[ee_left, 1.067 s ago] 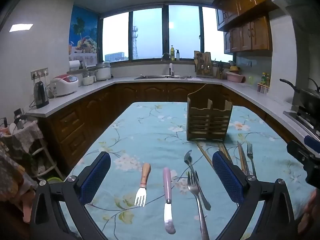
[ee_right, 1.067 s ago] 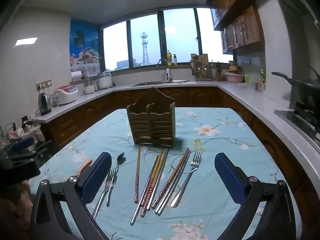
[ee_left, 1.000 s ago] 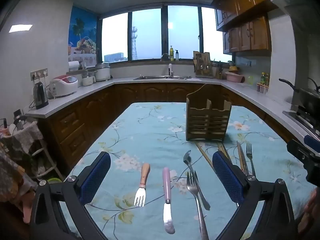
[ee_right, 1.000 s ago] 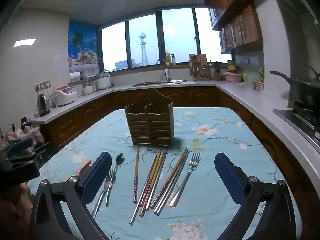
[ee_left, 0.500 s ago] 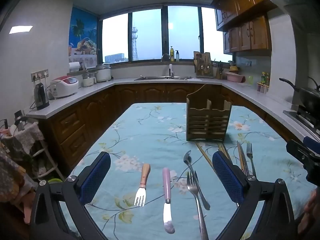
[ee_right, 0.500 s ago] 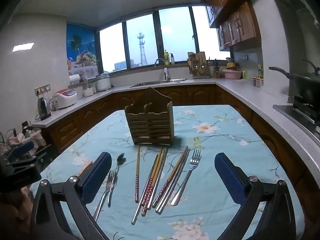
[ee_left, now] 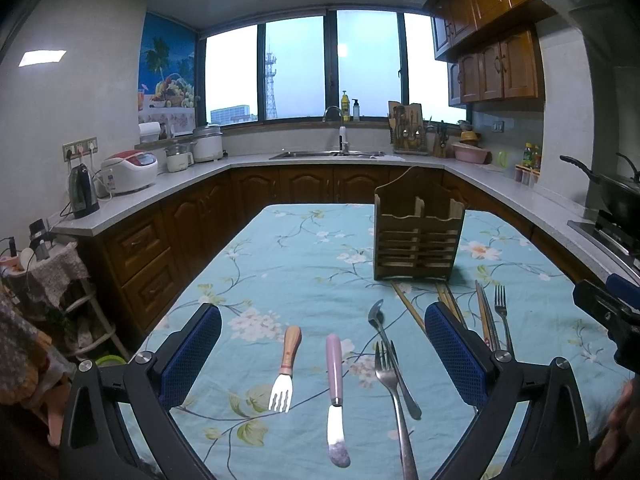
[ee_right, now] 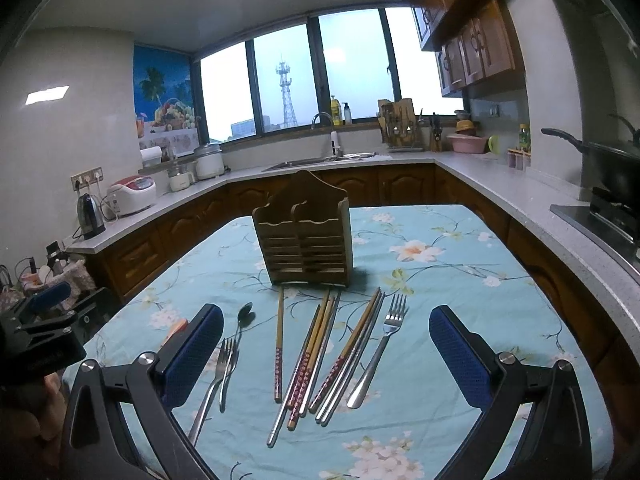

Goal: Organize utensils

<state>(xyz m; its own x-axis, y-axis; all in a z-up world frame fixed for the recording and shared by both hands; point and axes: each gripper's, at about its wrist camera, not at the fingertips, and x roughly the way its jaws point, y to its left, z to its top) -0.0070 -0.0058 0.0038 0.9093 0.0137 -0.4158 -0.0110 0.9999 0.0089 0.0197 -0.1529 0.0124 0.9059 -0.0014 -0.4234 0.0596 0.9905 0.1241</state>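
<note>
both hand-held grippers, left (ee_left: 322,354) and right (ee_right: 326,354), gape wide, holding nothing.

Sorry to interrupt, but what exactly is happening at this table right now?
A person holds a gripper in each hand above a flowered tablecloth, about to sort cutlery. The left gripper and right gripper are both open and empty. Forks, a spoon, a knife and chopsticks lie loose in front of an empty wooden holder.
</note>
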